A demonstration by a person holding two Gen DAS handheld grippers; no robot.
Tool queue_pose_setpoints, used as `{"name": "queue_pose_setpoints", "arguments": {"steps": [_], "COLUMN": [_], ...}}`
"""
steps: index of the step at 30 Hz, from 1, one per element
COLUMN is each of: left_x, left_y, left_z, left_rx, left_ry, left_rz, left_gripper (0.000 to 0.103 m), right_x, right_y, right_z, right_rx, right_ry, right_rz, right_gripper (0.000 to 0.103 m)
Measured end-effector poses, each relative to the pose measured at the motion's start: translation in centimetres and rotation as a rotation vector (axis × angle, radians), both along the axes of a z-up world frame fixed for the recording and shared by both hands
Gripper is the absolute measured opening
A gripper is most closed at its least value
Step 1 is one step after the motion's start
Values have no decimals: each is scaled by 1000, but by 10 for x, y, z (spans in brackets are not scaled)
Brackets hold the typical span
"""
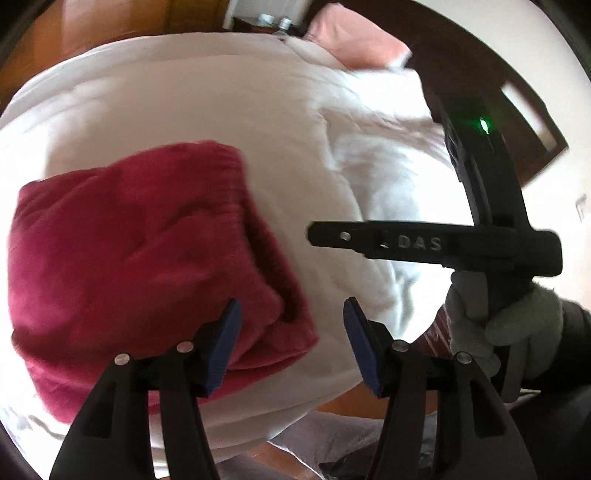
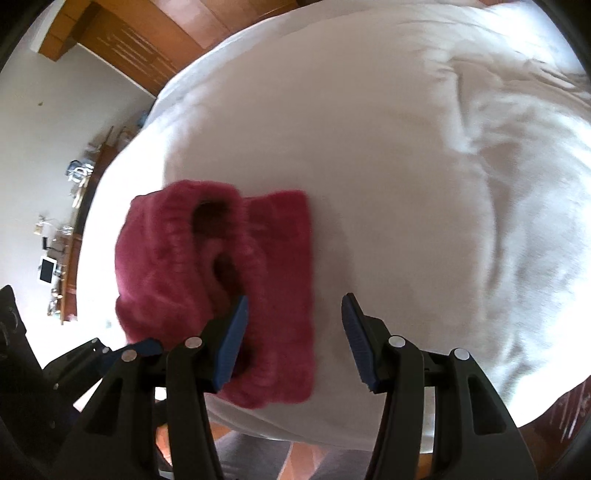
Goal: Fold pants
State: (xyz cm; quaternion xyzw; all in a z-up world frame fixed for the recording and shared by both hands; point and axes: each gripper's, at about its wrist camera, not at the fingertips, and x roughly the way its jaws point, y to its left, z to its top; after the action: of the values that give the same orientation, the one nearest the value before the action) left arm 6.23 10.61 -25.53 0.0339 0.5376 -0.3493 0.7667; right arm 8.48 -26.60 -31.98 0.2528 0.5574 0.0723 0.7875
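Observation:
The dark red pants [image 1: 140,258] lie folded into a thick bundle on the white bed cover [image 1: 221,110]. In the right wrist view the pants [image 2: 221,273] show their ribbed waistband opening on top. My left gripper [image 1: 291,343] is open and empty, held above the bundle's right edge. My right gripper [image 2: 293,339] is open and empty, just right of the bundle near the bed's front edge. The right gripper also shows in the left wrist view [image 1: 406,242], held by a gloved hand [image 1: 491,325], hovering over the bed to the right of the pants.
A rumpled white duvet [image 1: 388,155] and a pink pillow [image 1: 354,40] lie toward the dark headboard [image 1: 517,110]. A wooden floor [image 2: 207,22] and a desk with small items [image 2: 62,236] lie beyond the bed's far side. The bed's front edge [image 2: 295,435] is close below the grippers.

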Motion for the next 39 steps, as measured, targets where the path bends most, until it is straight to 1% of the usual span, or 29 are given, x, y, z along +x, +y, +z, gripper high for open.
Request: {"name": "queue_pose_setpoints", "arguments": {"steps": [1, 3, 5, 6, 11, 15, 16, 17, 18, 19, 21, 23, 25, 27, 28, 31, 34, 35, 38, 39], "left_x": [3, 13, 24, 29, 45, 51, 51, 52, 54, 54, 57, 57, 56, 54, 53, 44, 37, 36, 34, 34], "left_y": [10, 35, 62, 78, 148, 187, 195, 200, 204, 205, 201, 199, 192, 187, 185, 172, 163, 163, 170, 173], "left_z": [4, 9, 11, 9, -4, -19, -22, -26, -31, -35, -45, -51, -56, -59, -60, -68, -76, -78, -82, -82], "left_rx": [-7, -27, -32, -20, 61, 120, 128, 133, 141, 148, 162, 170, 170, 165, 160, 166, 209, 216, 214, 203], "left_ry": [-3, -2, 3, 4, -2, 12, 19, 28, 37, 45, 64, 81, 94, 102, 107, 119, 109, 113, 137, 145], "left_rz": [32, 113, 201, 253, 470, 567, 580, 589, 592, 591, 572, 546, 508, 474, 457, 404, 357, 354, 365, 372], "left_gripper": [59, 60, 60, 60, 60, 60, 60, 60, 60, 61, 64, 65, 65, 66, 67, 70, 72, 72, 72, 72], "right_x": [2, 5, 10, 14, 37, 51, 54, 56, 58, 59, 61, 58, 48, 36, 31, 24, 25, 26, 32, 31], "right_y": [4, 13, 24, 30, 54, 66, 70, 73, 77, 81, 89, 83, 71, 55, 50, 42, 45, 49, 55, 52], "right_z": [1, 3, 3, 3, -2, -12, -15, -17, -18, -20, -19, -14, -8, -5, -8, -34, -65, -69, -59, -55], "right_rx": [11, 36, 54, 54, 33, -11, -21, -39, -54, -69, -89, -80, -57, -64, -74, -105, -105, -104, -122, -121], "right_ry": [-2, -13, -17, -17, 1, 33, 38, 46, 54, 67, 66, 67, 72, 79, 94, 154, 206, 210, 178, 165], "right_rz": [8, 22, 38, 48, 78, 82, 84, 90, 95, 109, 111, 86, 52, 21, 13, -11, -43, -45, -15, -5], "right_gripper": [62, 69, 72, 74, 75, 74, 69, 63, 42, 32, 27, 21, 10, 10, 10, 10, 10, 11, 11, 15]}}
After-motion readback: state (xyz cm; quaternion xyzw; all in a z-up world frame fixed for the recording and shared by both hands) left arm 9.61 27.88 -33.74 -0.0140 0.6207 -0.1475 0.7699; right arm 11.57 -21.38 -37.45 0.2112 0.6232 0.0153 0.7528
